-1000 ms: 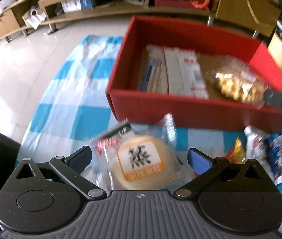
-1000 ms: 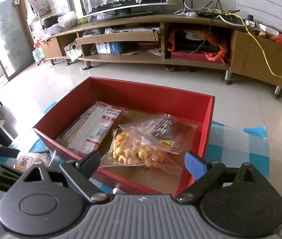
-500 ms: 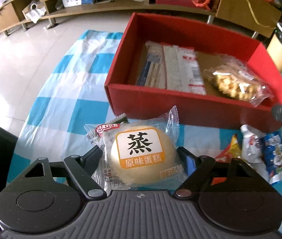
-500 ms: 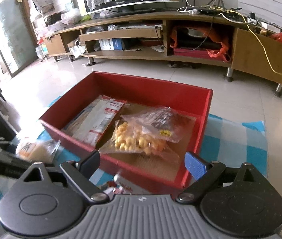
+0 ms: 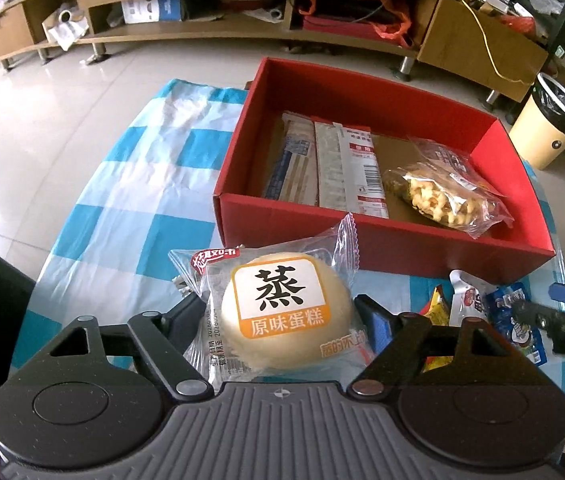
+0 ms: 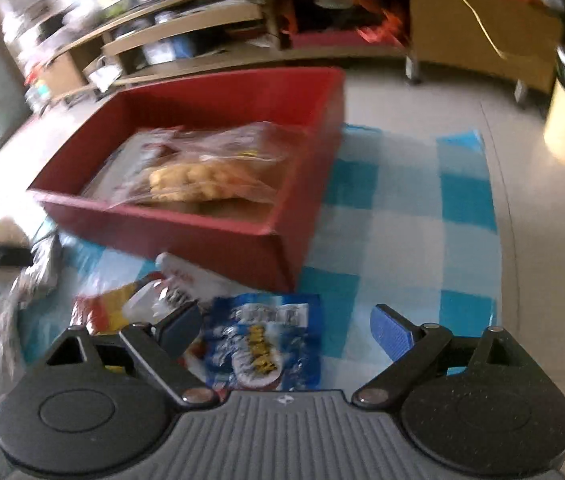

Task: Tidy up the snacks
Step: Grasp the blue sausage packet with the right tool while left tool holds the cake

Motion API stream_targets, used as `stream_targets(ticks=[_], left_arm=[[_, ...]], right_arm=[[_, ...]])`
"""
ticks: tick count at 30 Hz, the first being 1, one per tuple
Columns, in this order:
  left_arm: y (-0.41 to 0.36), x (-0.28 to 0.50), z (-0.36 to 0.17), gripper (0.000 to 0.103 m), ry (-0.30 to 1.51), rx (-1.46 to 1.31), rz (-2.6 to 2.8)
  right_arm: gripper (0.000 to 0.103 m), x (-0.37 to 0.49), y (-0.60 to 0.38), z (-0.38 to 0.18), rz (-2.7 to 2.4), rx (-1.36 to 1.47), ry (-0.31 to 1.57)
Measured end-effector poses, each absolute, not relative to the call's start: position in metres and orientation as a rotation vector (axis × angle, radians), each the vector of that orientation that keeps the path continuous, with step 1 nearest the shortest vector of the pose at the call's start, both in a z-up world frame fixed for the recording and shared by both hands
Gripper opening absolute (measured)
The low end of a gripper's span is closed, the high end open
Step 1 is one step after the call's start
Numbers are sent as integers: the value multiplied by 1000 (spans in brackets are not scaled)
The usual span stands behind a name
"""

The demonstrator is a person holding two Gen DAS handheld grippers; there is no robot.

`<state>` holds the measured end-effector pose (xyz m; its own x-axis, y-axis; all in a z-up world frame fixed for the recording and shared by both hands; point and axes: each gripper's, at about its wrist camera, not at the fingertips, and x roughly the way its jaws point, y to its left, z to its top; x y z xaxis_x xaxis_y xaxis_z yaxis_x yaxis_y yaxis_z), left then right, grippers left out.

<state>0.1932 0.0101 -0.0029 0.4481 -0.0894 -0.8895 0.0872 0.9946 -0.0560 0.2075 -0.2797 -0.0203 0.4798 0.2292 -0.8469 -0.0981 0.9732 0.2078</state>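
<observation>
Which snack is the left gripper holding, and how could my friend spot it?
Start at the red box on the blue-checked cloth. Just in front of its near wall, the left gripper is shut on a steamed cake in a clear wrapper. It is the only round, pale yellow snack, with an orange-edged label and one big black character.

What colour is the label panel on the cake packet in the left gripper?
White with a black character above an orange band, on the steamed cake packet held by the left gripper; clearest in the left wrist view.
</observation>
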Motion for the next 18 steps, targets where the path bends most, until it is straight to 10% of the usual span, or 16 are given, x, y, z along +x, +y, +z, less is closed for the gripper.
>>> stream_targets(ticks=[18], left_arm=[[11,190,4,86,1094,-39,-151]], right_arm=[[85,176,-242,-36,250,-127,1092]])
